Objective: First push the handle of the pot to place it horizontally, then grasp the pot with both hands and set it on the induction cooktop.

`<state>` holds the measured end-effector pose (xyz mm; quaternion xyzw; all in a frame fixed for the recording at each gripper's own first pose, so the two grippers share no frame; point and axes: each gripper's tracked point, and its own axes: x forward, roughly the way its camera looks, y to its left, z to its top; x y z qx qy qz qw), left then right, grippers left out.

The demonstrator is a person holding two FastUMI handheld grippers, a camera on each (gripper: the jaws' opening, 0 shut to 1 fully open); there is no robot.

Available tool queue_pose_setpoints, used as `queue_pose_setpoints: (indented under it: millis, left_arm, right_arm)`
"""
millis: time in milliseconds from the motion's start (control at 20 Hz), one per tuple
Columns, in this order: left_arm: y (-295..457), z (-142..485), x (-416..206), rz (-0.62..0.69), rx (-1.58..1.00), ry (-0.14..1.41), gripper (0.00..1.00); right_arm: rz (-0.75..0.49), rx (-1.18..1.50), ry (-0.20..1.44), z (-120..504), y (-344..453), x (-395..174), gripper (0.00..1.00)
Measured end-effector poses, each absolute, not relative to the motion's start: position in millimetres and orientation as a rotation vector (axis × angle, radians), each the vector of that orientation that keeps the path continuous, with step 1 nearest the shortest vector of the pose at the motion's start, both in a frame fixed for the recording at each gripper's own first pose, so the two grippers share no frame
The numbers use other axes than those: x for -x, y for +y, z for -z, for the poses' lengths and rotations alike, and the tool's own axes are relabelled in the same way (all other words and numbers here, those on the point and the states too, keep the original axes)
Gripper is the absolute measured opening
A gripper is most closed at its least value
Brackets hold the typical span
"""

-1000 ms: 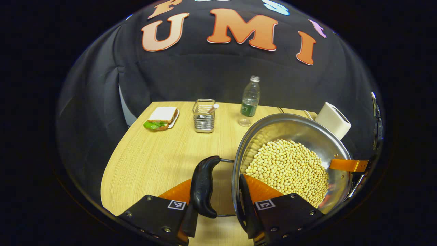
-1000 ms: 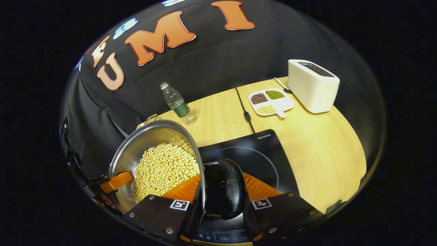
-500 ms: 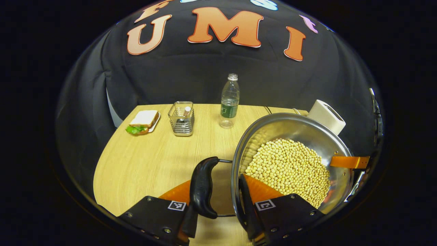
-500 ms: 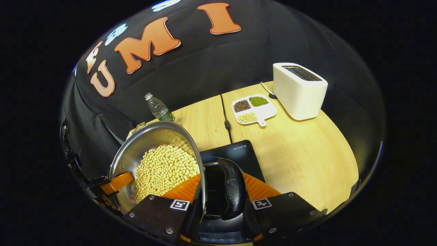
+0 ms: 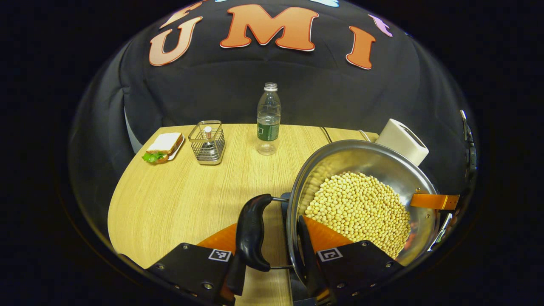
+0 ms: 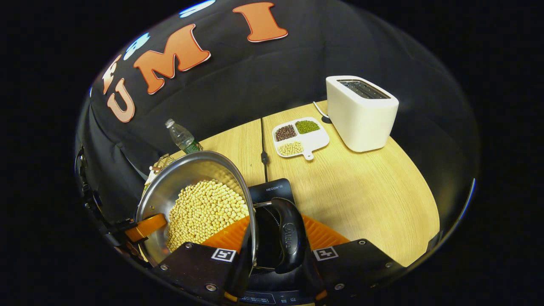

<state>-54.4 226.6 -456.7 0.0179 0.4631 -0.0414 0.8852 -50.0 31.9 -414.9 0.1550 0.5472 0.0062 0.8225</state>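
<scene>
A steel pot full of soybeans hangs between both grippers, slightly tilted. My left gripper is shut on its black side handle, one finger outside and one inside the rim. My right gripper is shut the same way on the opposite black handle of the pot. The right gripper's finger shows on the far rim in the left gripper view. The black induction cooktop lies beneath the pot, mostly hidden by it.
On the wooden table stand a water bottle, a wire basket and a sandwich plate along the back. A white toaster, a divided dish of beans and the cooktop's cable lie beyond the cooktop.
Both grippers have carried the pot sideways over the cooktop, which now lies mostly hidden under it. The bottle, basket and sandwich have slid left in the left gripper view. Both grips unchanged.
</scene>
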Motion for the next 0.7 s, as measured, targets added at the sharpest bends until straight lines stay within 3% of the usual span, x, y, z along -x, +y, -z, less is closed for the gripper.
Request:
queue_pose_setpoints:
  millis: [50,100,250,450,550,700]
  left_arm:
    - [227,457,54,0.086,-0.039,0.967,0.62]
    - [226,457,55,0.082,-0.037,0.976,0.58]
    - [228,450,55,0.077,-0.044,0.991,0.62]
    - [227,452,55,0.076,-0.048,1.015,0.54]
    - [226,454,56,0.075,-0.044,1.031,0.59]
    - [228,443,53,0.076,-0.046,1.032,0.55]
  right_arm:
    - [-0.013,-0.328,1.168,419,28,48,0.52]
    - [-0.014,-0.326,1.172,423,30,46,0.52]
    - [-0.013,-0.331,1.192,440,37,43,0.52]
    - [-0.007,-0.335,1.212,455,33,43,0.52]
    - [-0.004,-0.335,1.222,460,34,43,0.52]
    - [-0.001,-0.343,1.225,469,37,46,0.52]
